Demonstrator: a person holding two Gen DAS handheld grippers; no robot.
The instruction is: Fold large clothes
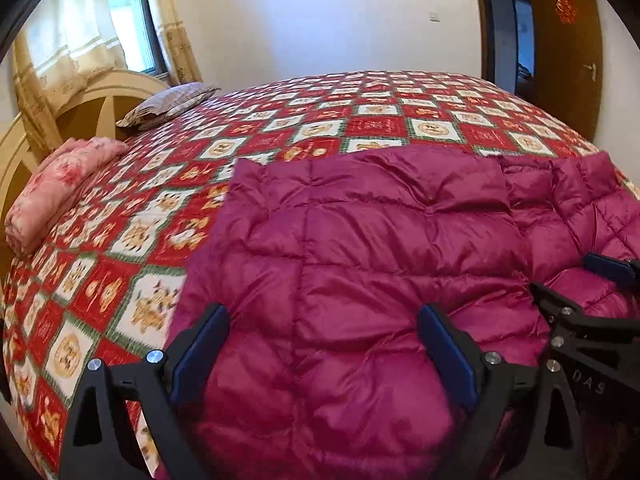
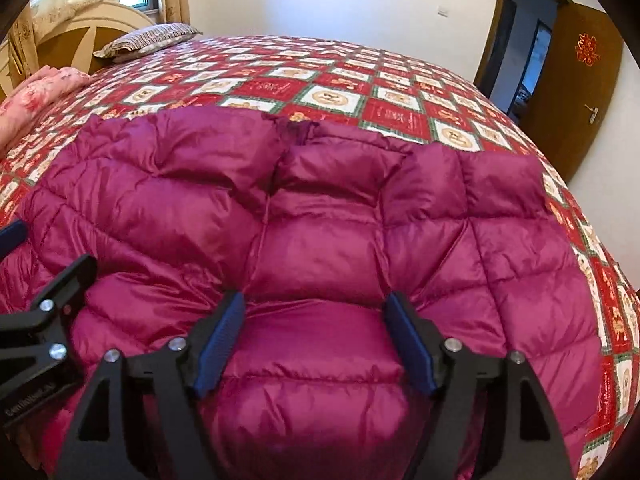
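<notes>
A magenta quilted down jacket [image 1: 360,248] lies spread on the bed, also filling the right wrist view [image 2: 320,220]. My left gripper [image 1: 324,316] is open, its blue-padded fingers [image 1: 204,348] straddling the jacket's near left part just above the fabric. My right gripper [image 2: 316,304] is open over the jacket's near middle, jaws wide with puffy fabric between them. The right gripper also shows at the right edge of the left wrist view [image 1: 600,280], and the left gripper at the left edge of the right wrist view [image 2: 36,272].
The bed has a red and white patchwork bedspread [image 1: 280,128]. A folded pink blanket [image 1: 52,196] and a striped pillow [image 1: 168,106] lie by the cream headboard [image 1: 100,96]. A brown door [image 2: 580,92] stands open at the right.
</notes>
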